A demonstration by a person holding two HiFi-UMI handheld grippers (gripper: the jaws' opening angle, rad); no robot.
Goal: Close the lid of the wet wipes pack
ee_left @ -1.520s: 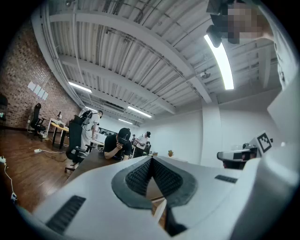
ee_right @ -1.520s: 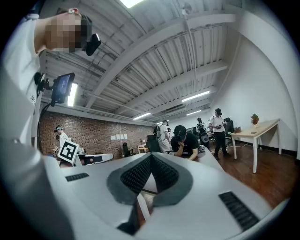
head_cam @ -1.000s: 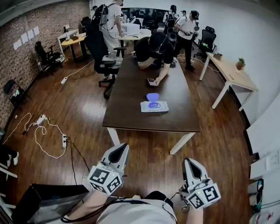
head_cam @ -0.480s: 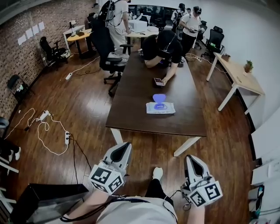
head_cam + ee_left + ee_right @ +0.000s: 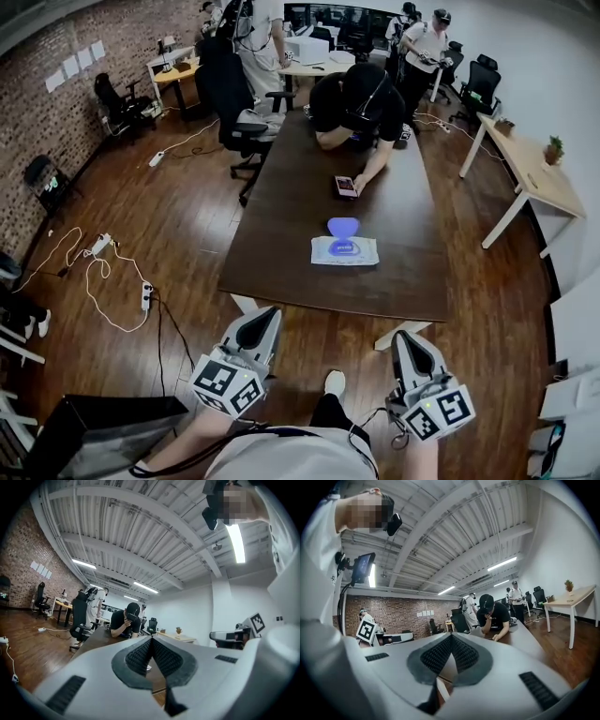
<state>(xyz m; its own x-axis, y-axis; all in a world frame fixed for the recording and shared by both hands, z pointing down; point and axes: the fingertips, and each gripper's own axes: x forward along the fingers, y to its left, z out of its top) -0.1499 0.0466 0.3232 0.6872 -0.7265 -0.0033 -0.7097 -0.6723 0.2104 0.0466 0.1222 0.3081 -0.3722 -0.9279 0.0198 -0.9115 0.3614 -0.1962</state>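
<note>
The wet wipes pack (image 5: 344, 250) is lying flat on the dark wooden table (image 5: 281, 234), near the table's near end, with its blue lid (image 5: 343, 227) standing open on the pack's far side. The left gripper (image 5: 265, 317) and the right gripper (image 5: 404, 339) are hovering over the floor short of the table's near edge, well apart from the pack and pointing toward it. In each gripper view the ribbed pads are meeting at the tips, so both grippers are clenched and are gripping nothing. Farther along the table, a phone (image 5: 346, 186) is lying beyond the pack, and a seated person (image 5: 356, 98) in black is leaning over the tabletop and touching it.
</note>
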